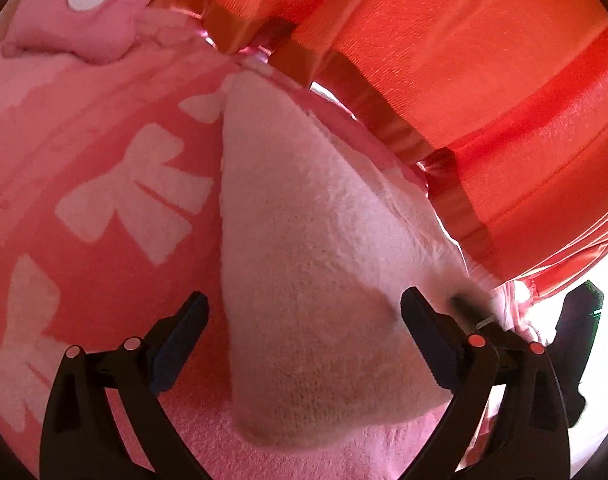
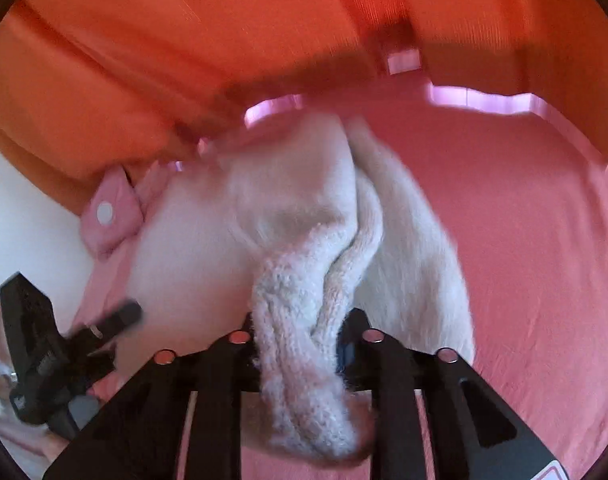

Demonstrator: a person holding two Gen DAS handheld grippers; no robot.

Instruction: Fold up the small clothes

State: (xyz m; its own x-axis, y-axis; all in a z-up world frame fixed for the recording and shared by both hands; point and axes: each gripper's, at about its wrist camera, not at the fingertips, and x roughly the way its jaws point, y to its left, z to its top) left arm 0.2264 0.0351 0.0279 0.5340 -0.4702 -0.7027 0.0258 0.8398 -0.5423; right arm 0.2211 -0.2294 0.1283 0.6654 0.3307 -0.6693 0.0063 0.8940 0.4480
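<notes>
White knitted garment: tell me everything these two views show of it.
The white fuzzy knitted garment is soft, thick wool-like fabric with a ribbed, cable-like edge. In the right wrist view that bunched edge is pinched in the shut right tongs, and the rest trails away in blurred folds. In the left wrist view it spreads as a broad pointed flap over the pink bow-patterned blanket, between the open left tongs, which straddle it without gripping. Its overall shape cannot be told.
</notes>
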